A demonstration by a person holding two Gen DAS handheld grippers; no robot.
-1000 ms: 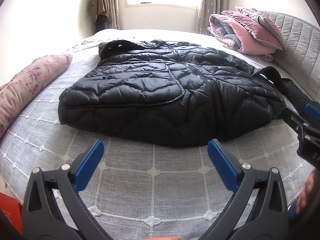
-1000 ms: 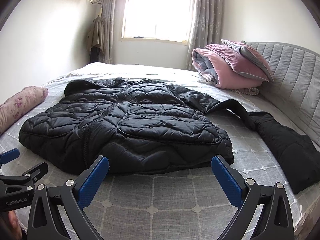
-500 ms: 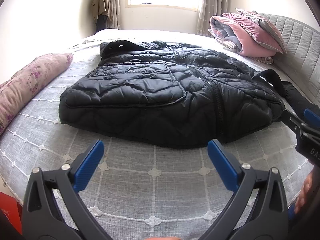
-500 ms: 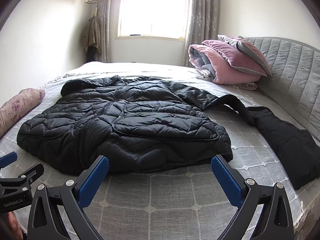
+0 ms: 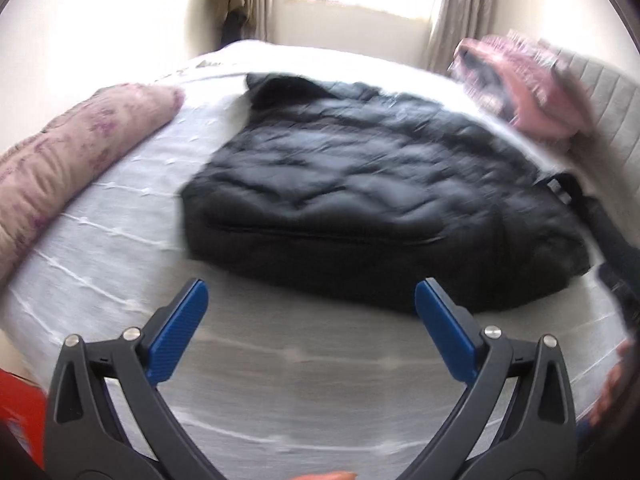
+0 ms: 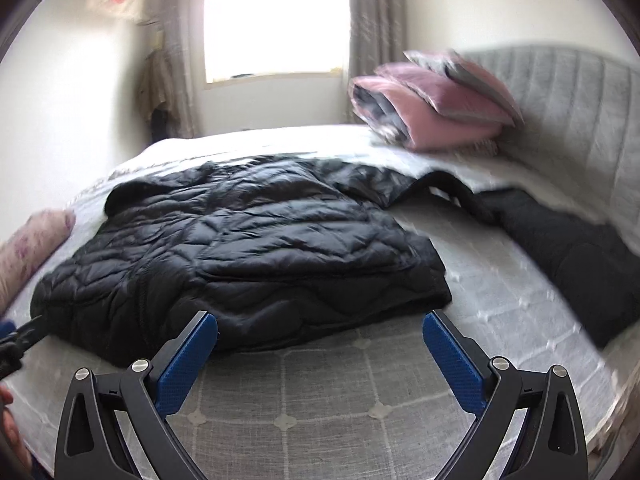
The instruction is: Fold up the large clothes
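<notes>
Here, a black quilted jacket (image 6: 240, 248) lies flat across the middle of the bed (image 6: 360, 392), its hem toward the bed's near edge and its hood end toward the far edge by the window (image 6: 276, 28). One sleeve (image 6: 560, 252) trails off toward the padded headboard (image 6: 580, 120) at the bed's right side, spread out on the grey patterned cover. The left gripper (image 5: 311, 320) hovers above the near edge of the bed with its blue-padded fingers (image 5: 180, 336) spread wide and nothing between them, just short of the jacket's hem; this view is smeared with motion blur. The right gripper (image 6: 320, 356) is likewise wide apart and empty, its left fingertip close against the hem in the picture, though contact cannot be judged. A floral bolster pillow (image 5: 68, 168) lies along the bed's left edge, apart from the jacket. Folded pink bedding (image 6: 432, 108) is stacked at the far right corner against the headboard.
</notes>
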